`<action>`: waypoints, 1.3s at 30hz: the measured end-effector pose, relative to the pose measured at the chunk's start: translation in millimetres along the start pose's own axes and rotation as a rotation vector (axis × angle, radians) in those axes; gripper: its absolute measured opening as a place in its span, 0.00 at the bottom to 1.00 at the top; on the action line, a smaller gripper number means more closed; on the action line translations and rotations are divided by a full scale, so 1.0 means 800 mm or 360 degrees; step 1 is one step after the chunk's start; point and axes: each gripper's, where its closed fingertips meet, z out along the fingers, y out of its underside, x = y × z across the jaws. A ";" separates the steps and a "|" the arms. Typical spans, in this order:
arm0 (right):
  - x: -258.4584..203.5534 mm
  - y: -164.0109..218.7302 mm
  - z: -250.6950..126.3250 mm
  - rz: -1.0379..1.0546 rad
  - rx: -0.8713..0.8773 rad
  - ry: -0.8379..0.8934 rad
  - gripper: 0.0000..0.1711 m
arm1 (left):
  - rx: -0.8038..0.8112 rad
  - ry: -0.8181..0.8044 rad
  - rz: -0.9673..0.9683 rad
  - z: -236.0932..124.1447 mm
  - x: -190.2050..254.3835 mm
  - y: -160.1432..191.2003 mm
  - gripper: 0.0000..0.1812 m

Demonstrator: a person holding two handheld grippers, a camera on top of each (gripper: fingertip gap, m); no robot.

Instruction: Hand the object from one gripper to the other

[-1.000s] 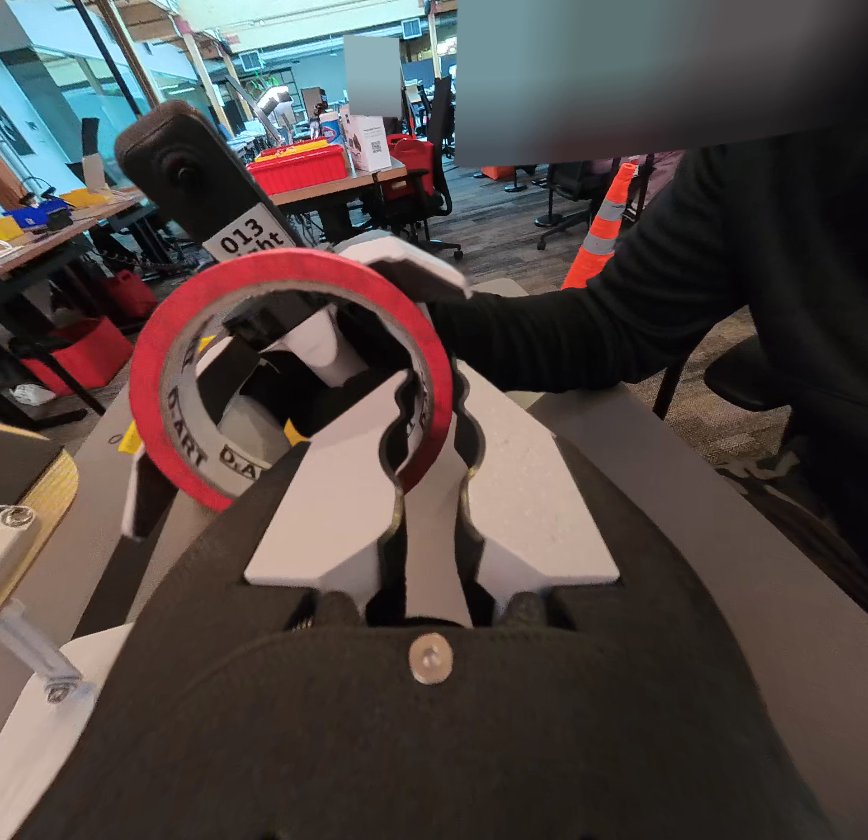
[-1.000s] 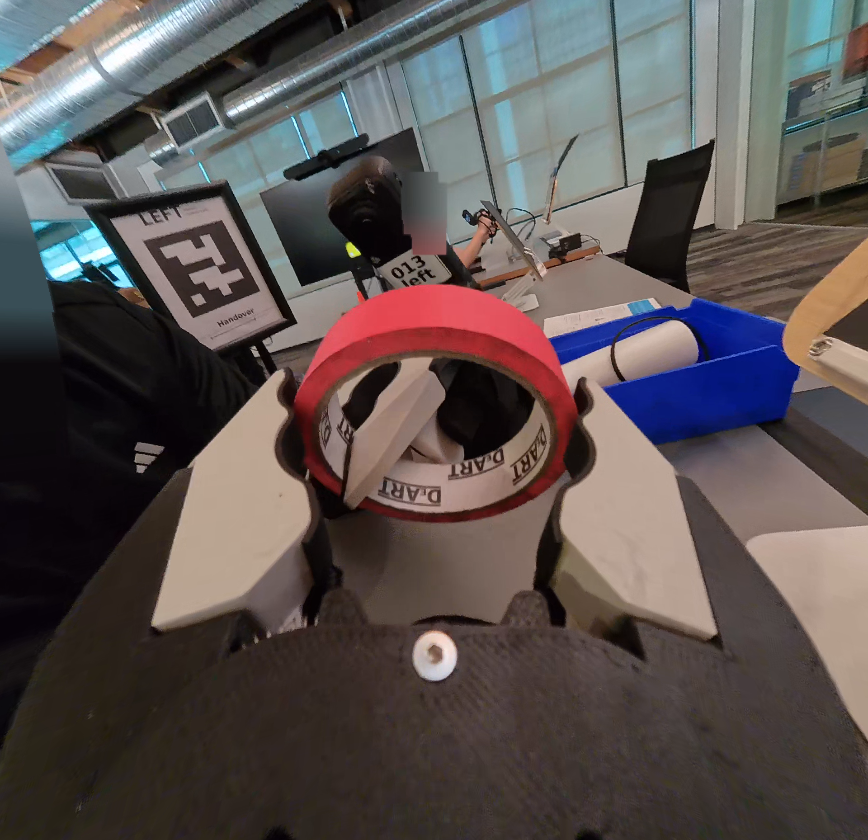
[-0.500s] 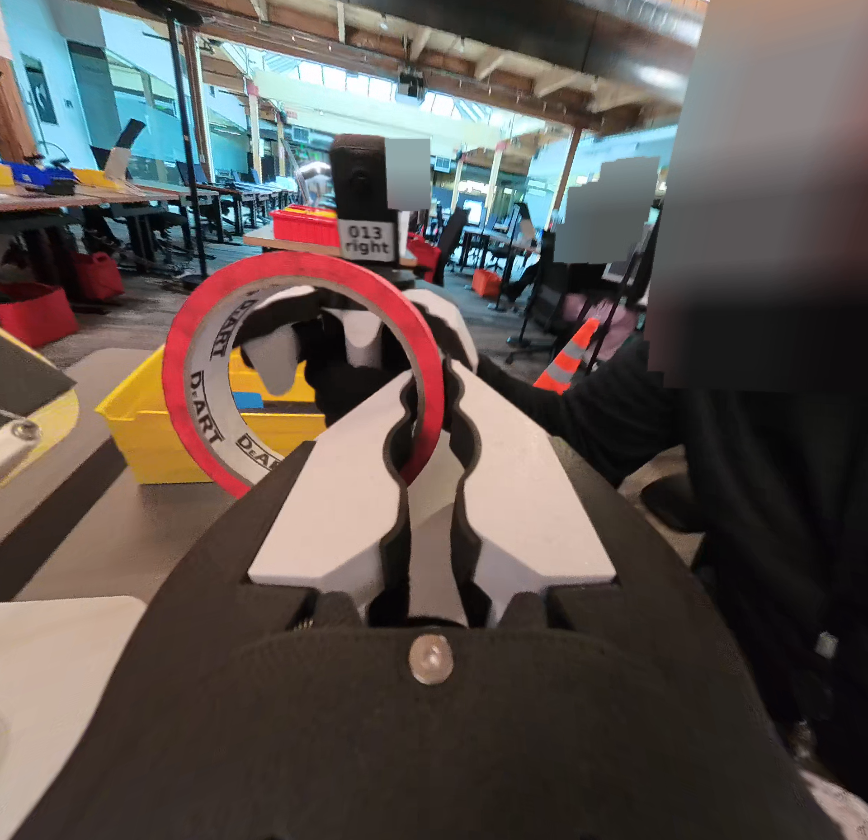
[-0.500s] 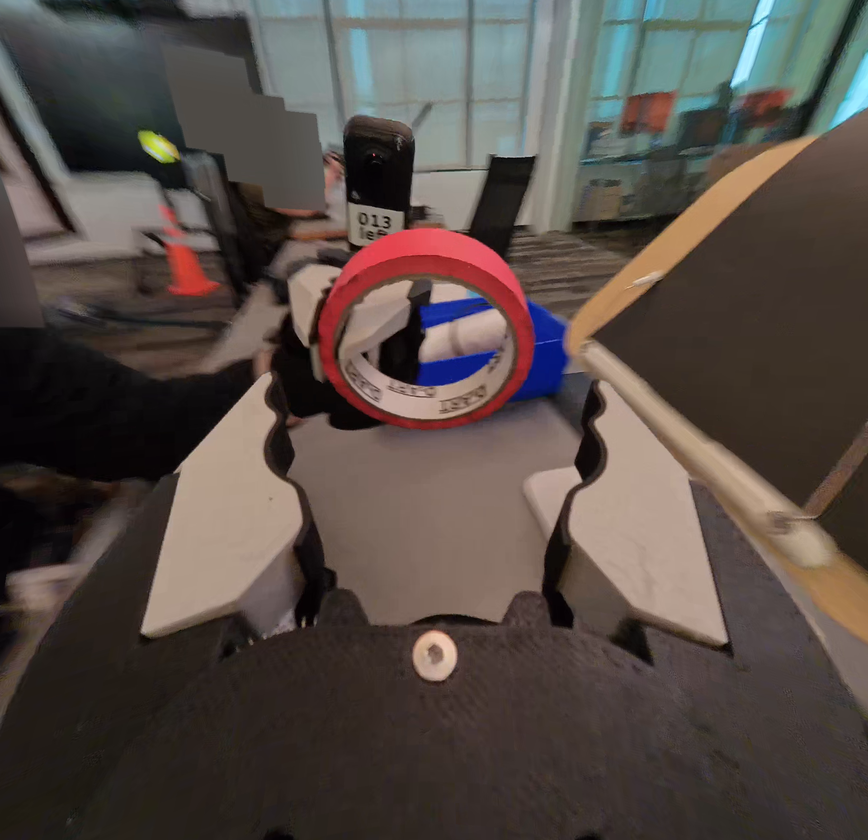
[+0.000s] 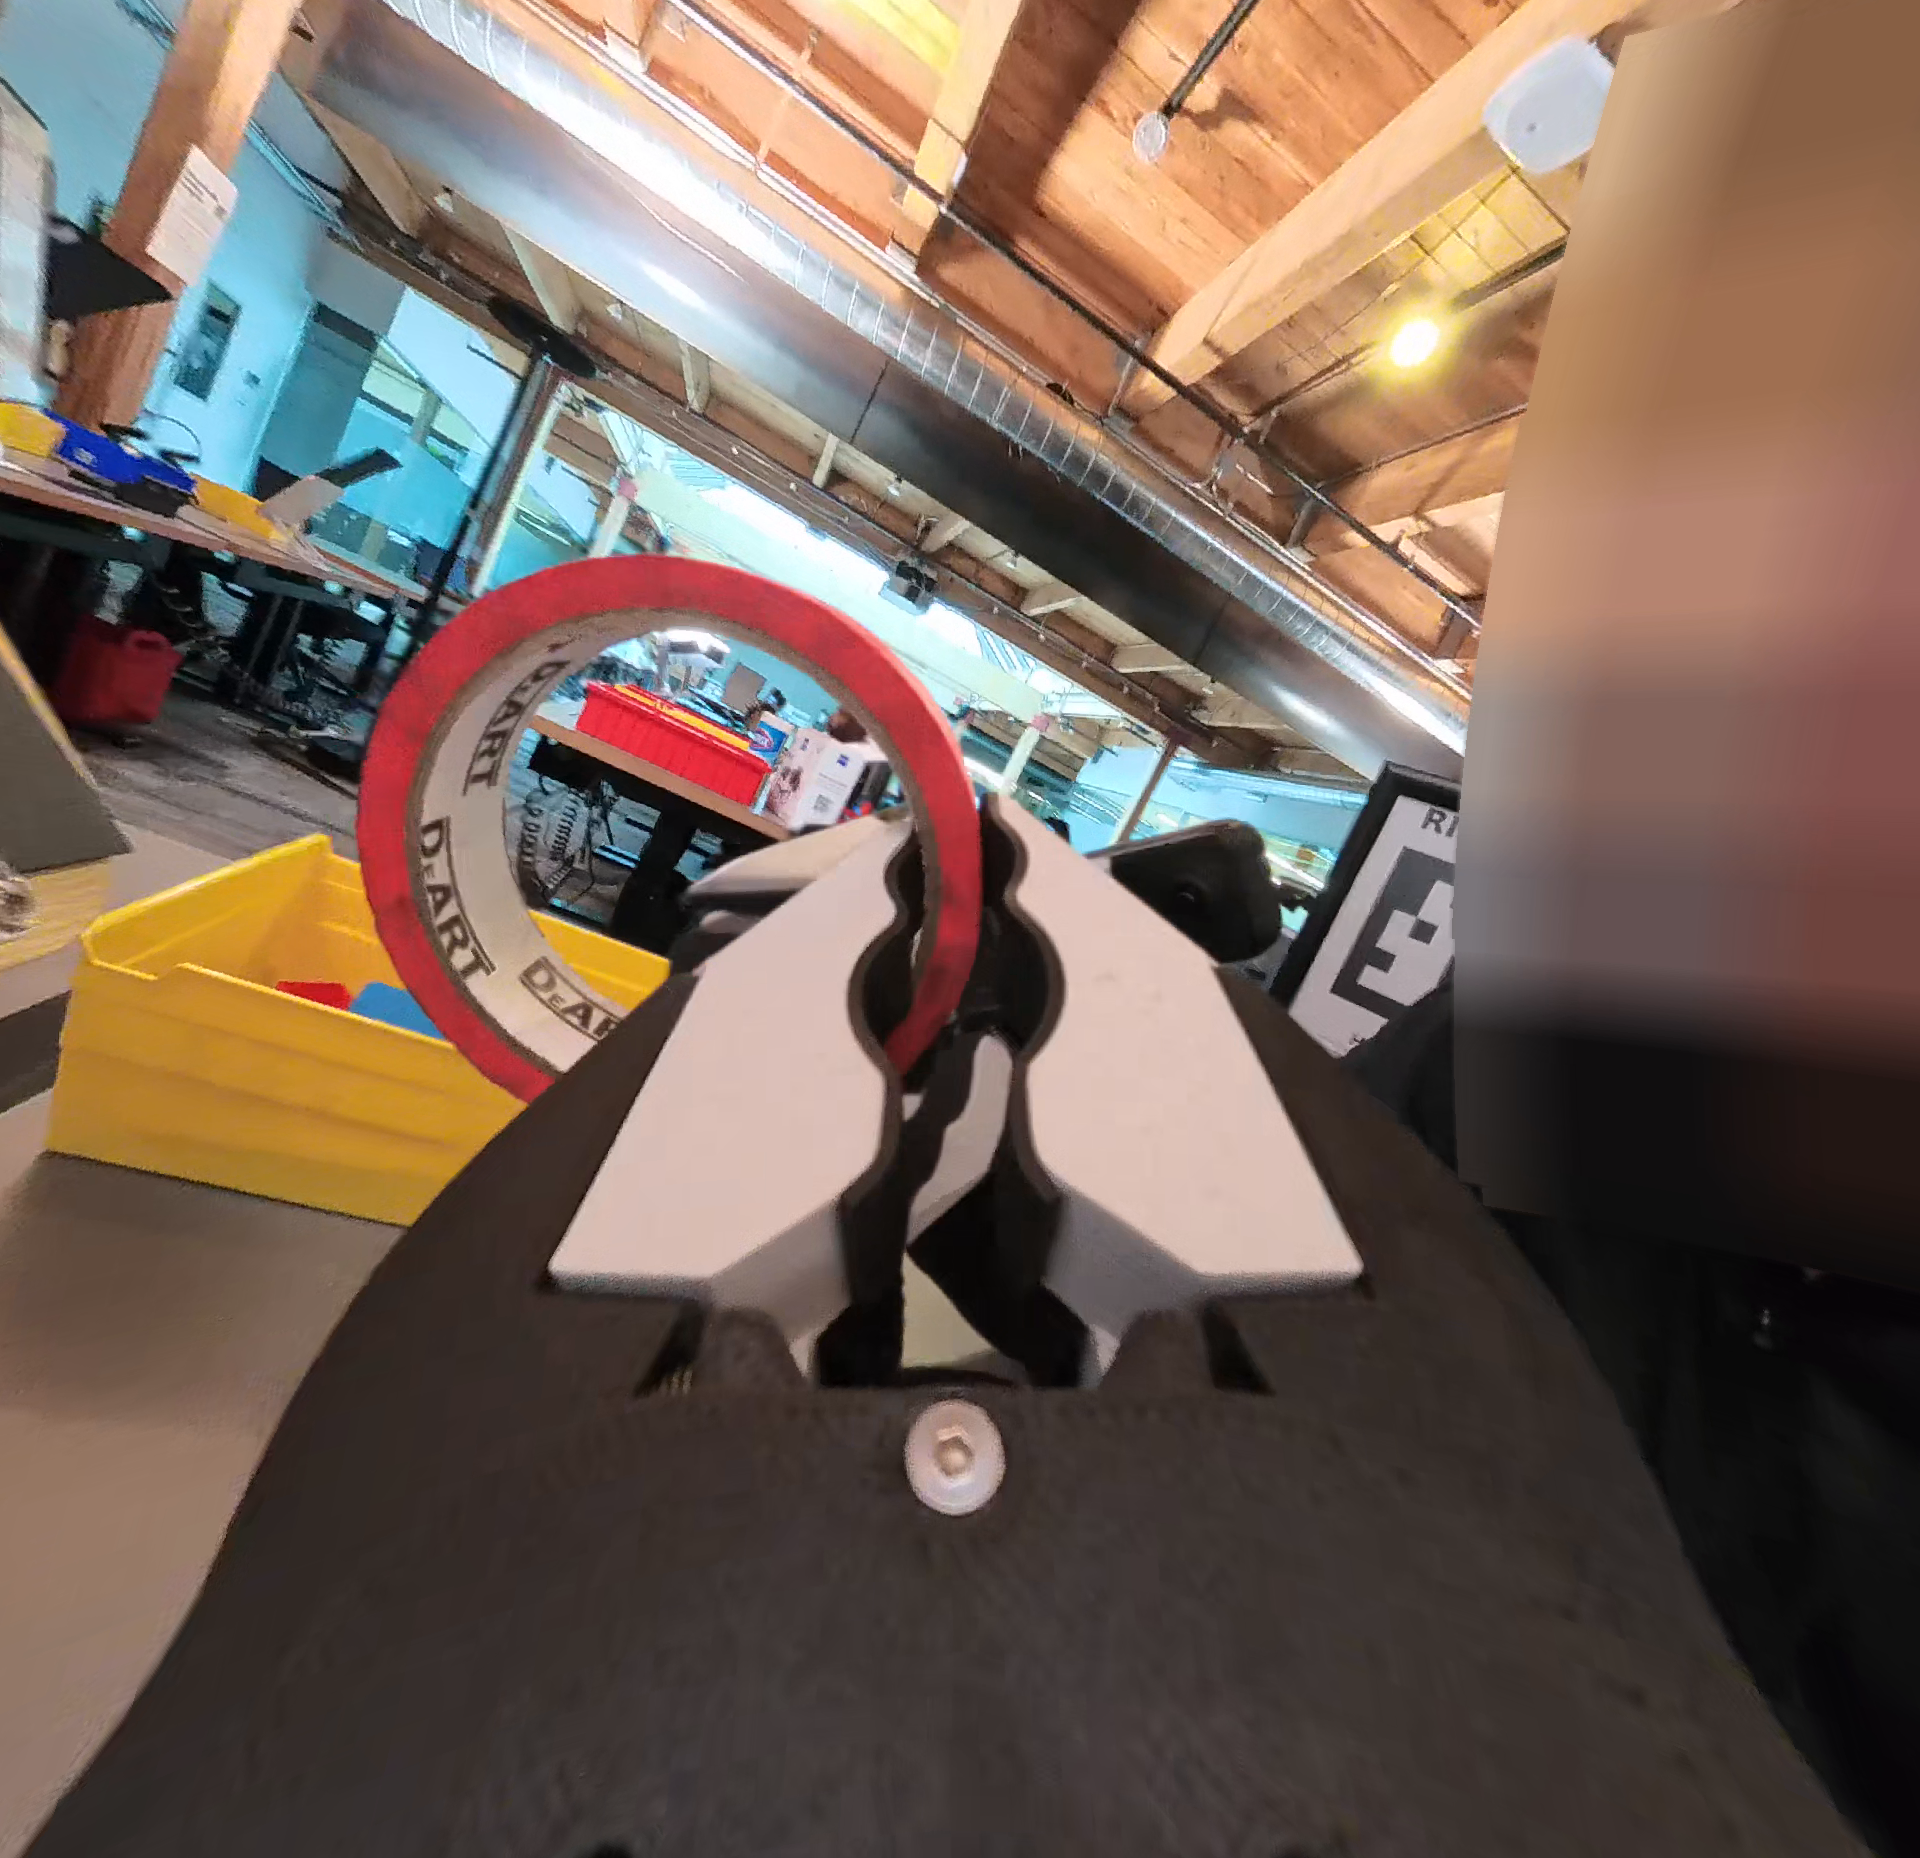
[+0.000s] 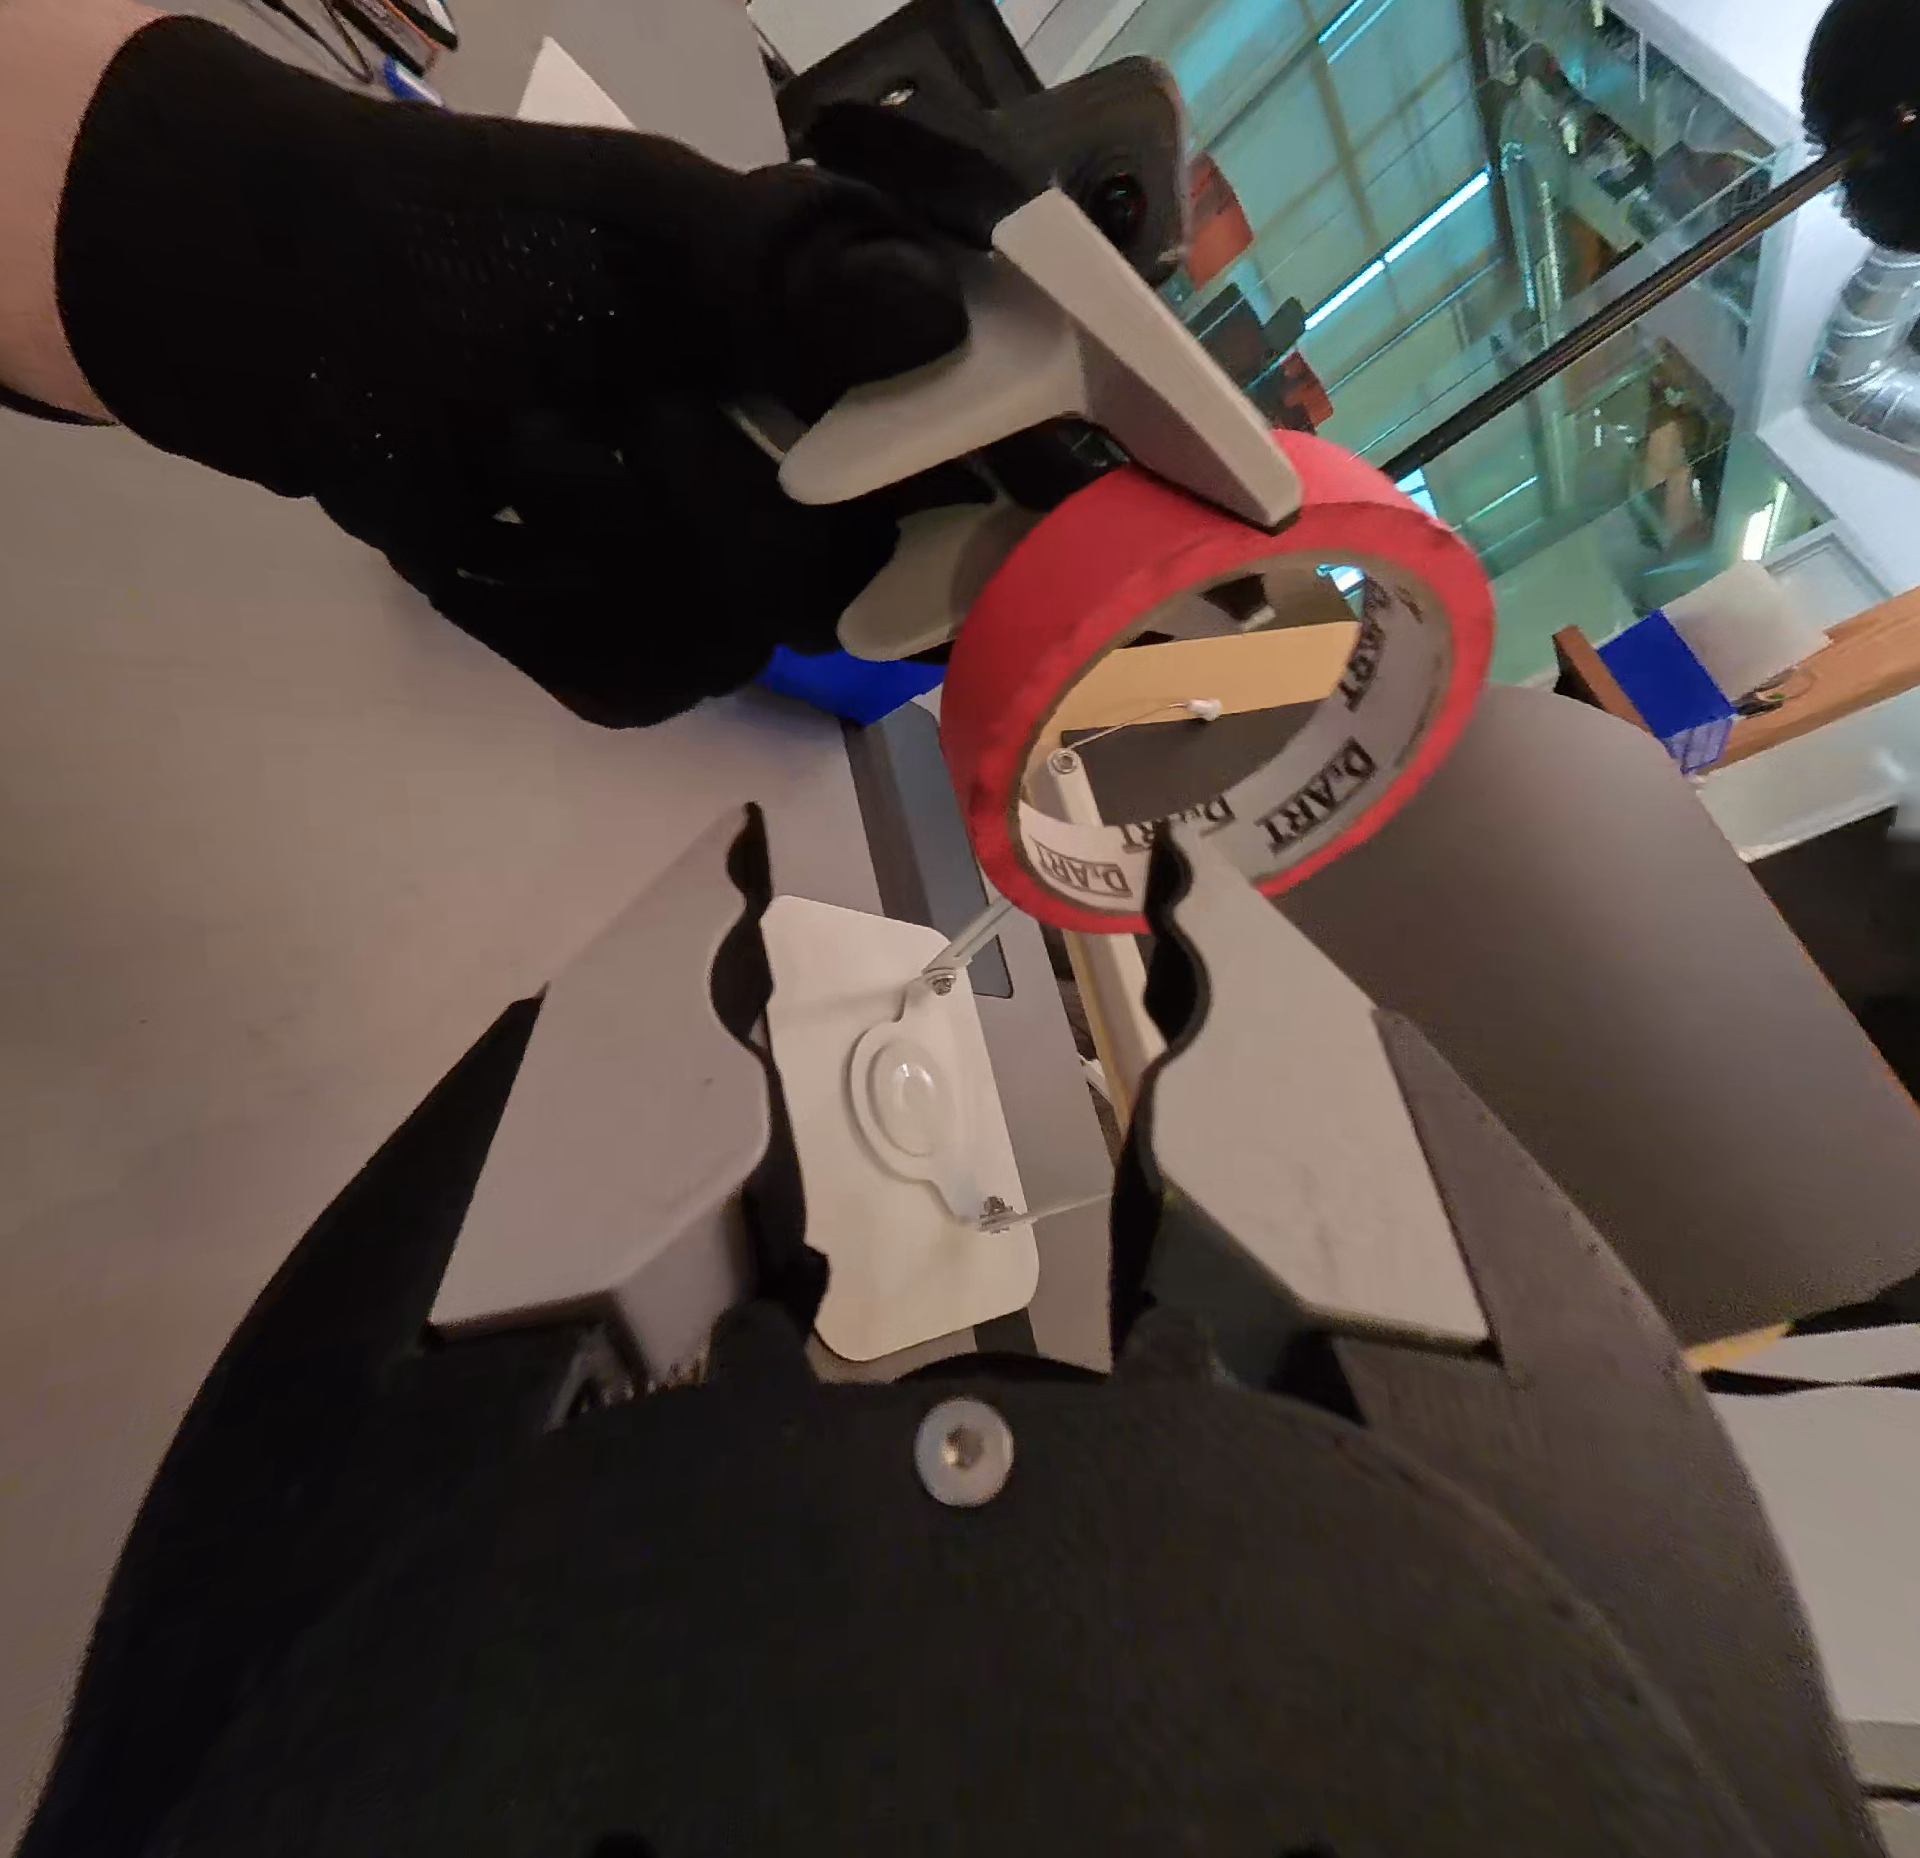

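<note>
A red tape roll (image 5: 665,587) with a white printed core is pinched through its wall by my left gripper (image 5: 951,842), which is shut on it and holds it up in the air. In the right wrist view the roll (image 6: 1091,603) hangs from the left gripper (image 6: 1257,561), which a black-gloved hand (image 6: 468,354) holds. My right gripper (image 6: 956,842) is open and empty. The roll sits just beyond its right fingertip (image 6: 1174,894), not between the jaws. Part of the right gripper (image 5: 1195,873) shows behind the roll.
A yellow bin (image 5: 208,1060) with red and blue pieces stands on the grey table at left. A white mounting plate (image 6: 904,1133) lies below my right jaws. A blue bin (image 6: 852,681), a dark board on a stand (image 6: 1558,977) and a marker sign (image 5: 1392,925) stand around.
The right gripper, open all along, backed away from the roll and now sits low beside it, looking down at the table. The left gripper kept its hold and tilted upward.
</note>
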 end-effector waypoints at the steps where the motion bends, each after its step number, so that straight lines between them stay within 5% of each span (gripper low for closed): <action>1: -0.004 -0.001 0.002 -0.0008 0.0010 -0.0018 0.36 | -0.0031 0.0016 -0.0007 0.003 0.002 0.004 0.04; 8: -0.012 0.003 0.003 -0.0131 -0.0020 -0.0035 0.06 | -0.0183 0.0090 -0.0037 0.017 0.013 0.026 0.04; 14: -0.018 -0.003 -0.003 -0.0034 0.0007 -0.0139 0.04 | -0.0132 0.0056 -0.0039 0.020 0.007 0.023 0.07; 19: -0.009 -0.011 -0.011 0.0415 0.0176 -0.0271 0.04 | -0.0205 -0.0178 0.0232 0.011 -0.011 0.016 0.26; 28: 0.036 -0.038 -0.052 0.1418 0.0775 -0.0621 0.04 | -0.0458 -0.0880 0.1229 -0.029 -0.063 -0.004 0.36; 39: 0.054 -0.044 -0.054 0.1811 0.1065 -0.0716 0.04 | -0.0833 -0.1013 0.2177 -0.011 -0.071 0.038 0.32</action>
